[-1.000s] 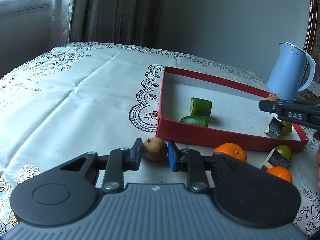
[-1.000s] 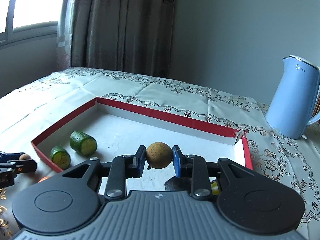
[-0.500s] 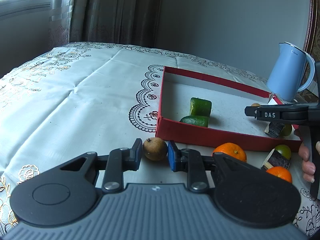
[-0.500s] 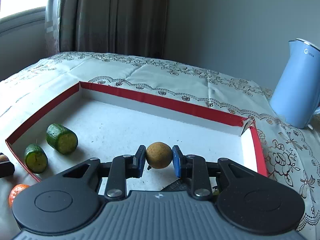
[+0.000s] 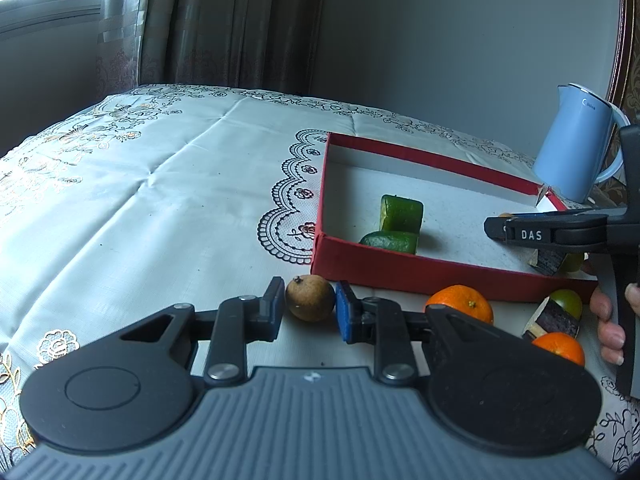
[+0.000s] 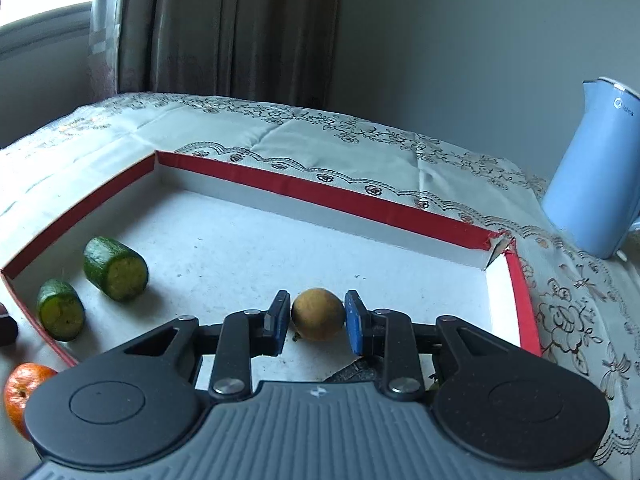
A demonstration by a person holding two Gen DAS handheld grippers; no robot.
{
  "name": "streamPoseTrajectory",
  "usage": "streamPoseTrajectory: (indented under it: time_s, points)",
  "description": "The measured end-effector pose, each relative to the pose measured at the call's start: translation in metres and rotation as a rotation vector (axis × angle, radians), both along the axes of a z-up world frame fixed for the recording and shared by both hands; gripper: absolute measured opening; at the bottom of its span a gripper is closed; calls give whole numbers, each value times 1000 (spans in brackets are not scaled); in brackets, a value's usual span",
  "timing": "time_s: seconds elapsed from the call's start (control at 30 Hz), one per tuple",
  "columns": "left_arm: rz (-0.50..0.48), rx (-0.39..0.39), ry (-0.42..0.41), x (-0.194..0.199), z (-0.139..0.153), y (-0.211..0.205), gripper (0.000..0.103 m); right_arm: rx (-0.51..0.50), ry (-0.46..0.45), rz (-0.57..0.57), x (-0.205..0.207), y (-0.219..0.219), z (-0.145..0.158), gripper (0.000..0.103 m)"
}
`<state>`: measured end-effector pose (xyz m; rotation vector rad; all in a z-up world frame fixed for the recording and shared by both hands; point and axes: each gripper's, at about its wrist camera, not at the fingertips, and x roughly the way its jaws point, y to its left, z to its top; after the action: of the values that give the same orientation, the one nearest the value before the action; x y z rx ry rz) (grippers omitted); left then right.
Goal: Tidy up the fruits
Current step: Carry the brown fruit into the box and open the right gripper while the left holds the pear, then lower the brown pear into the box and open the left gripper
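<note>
1. Left gripper (image 5: 310, 312): you are holding it low over the tablecloth (image 5: 160, 184), just in front of the red box (image 5: 440, 270). Its jaws are nearly closed and are pinching a small brown fruit (image 5: 310, 298), which is sitting outside the box, near its front left corner.
2. Right gripper (image 6: 318, 318): you are holding it inside the box (image 6: 360, 204), jaws drawn in on a second brown fruit (image 6: 318, 314). The right pad looks to be touching the fruit; a thin gap seems to be showing on the left side. Whether the fruit is resting on the box floor, you cannot tell.
3. Two green cucumber pieces (image 6: 116, 268) (image 6: 60, 314) are lying on their sides in the box's near left corner, close to each other.
4. Outside the box, along its front wall, two oranges (image 5: 460, 306) (image 5: 560, 348), a green fruit (image 5: 566, 302) and a dark cut piece (image 5: 554, 318) are sitting close together on the cloth.
5. Your fingers (image 5: 608, 320) are showing at the right edge of the left view, wrapped round the right gripper's handle.
6. A blue kettle (image 6: 596, 172) is standing beyond the box's far right corner.
</note>
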<state>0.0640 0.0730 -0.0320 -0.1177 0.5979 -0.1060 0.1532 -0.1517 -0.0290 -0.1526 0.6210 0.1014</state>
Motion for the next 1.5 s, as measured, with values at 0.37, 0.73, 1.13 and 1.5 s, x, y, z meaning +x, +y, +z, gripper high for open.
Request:
streamPoseTrajectory:
  time_s: [0.37, 0.73, 1.13, 1.5]
  points:
    - [-19, 20, -17, -5, 2, -3, 24, 91, -271, -71, -93, -55, 29, 91]
    - [-65, 1, -84, -21, 40, -9, 23, 177, -235, -143, -106, -89, 18, 91]
    - [-175, 71, -46, 35, 43, -73, 24, 147, -274, -167, -114, -82, 17, 91]
    - [-233, 130, 21, 68, 24, -104, 24, 148, -271, -171, -112, -81, 17, 91]
